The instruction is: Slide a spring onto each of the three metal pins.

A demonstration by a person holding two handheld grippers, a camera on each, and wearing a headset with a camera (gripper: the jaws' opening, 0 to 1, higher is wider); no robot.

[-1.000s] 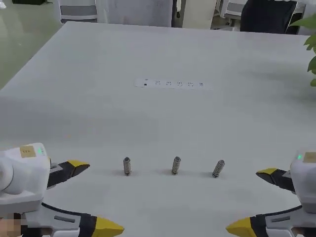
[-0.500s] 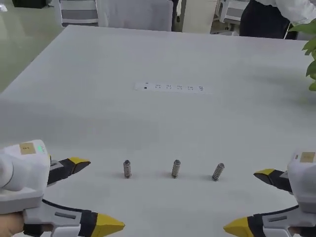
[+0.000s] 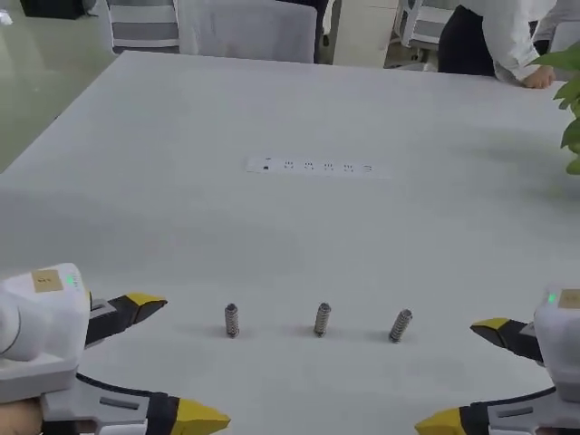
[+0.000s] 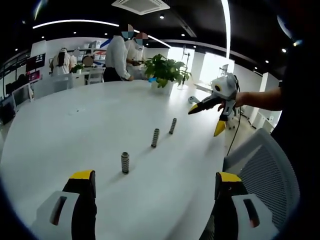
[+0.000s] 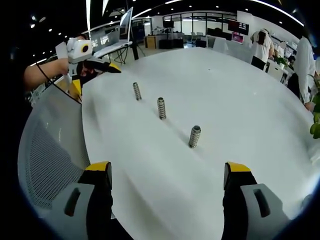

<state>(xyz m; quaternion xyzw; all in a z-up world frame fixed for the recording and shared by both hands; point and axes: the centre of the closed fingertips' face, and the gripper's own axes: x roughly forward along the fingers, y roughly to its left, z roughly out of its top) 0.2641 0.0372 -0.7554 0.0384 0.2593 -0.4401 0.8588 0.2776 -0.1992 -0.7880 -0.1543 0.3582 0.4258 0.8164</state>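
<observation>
Nothing near the tongs has shifted in the last second. At the far edge a person [image 3: 494, 32] in white has come further in, hand [image 3: 541, 77] now at the table's rim.

Left tongs [image 3: 186, 361]: jaws spread wide, nothing between them, low at near left. Right tongs [image 3: 452, 372]: likewise gaping and empty, near right.

Between the two, just beyond the tips: three springs in a row on the white table [image 3: 290, 236], apart from both tongs. Left spring [image 3: 232, 320] upright, middle spring [image 3: 323, 319] nearly upright, right spring [image 3: 401, 325] leaning right. Small cap tops each; pins inside not discernible.

Further out: socket strip [image 3: 317, 167] flush in the tabletop. Plant leaves [image 3: 571, 100] at far right.
</observation>
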